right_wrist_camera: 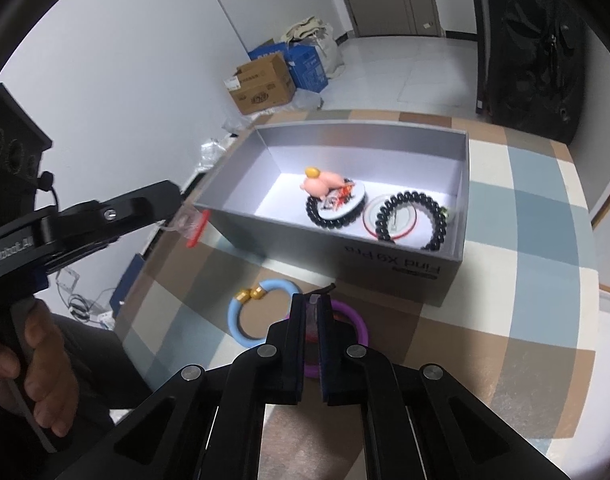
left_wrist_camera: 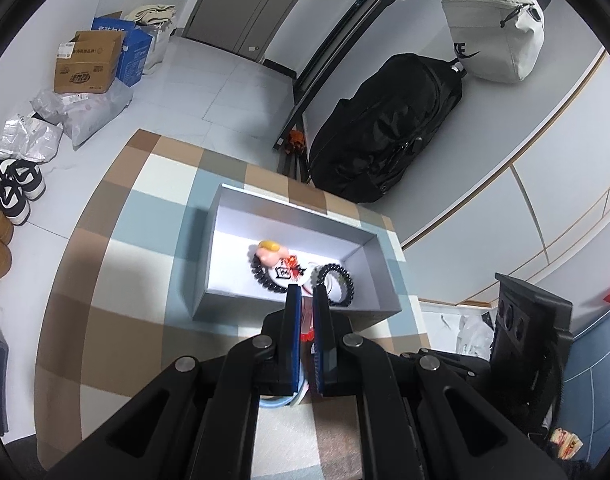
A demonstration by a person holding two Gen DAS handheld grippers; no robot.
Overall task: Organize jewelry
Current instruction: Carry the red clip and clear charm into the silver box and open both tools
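Fingers of my left claw [right_wrist_camera: 193, 222] pinch a small clear bag with a red strip [right_wrist_camera: 195, 229], held just beside the left end of the grey box [right_wrist_camera: 345, 248] on the checkered surface [right_wrist_camera: 525, 320]. Inside the box lie a black bead bracelet [right_wrist_camera: 335, 216] under a pink figure [right_wrist_camera: 323, 184], and further right a second black bead bracelet [right_wrist_camera: 413, 216]. In front, a blue ring [right_wrist_camera: 241, 320] rests on the surface, and my right claw [right_wrist_camera: 316, 300] is pressed nearly together at a purple ring [right_wrist_camera: 359, 326].
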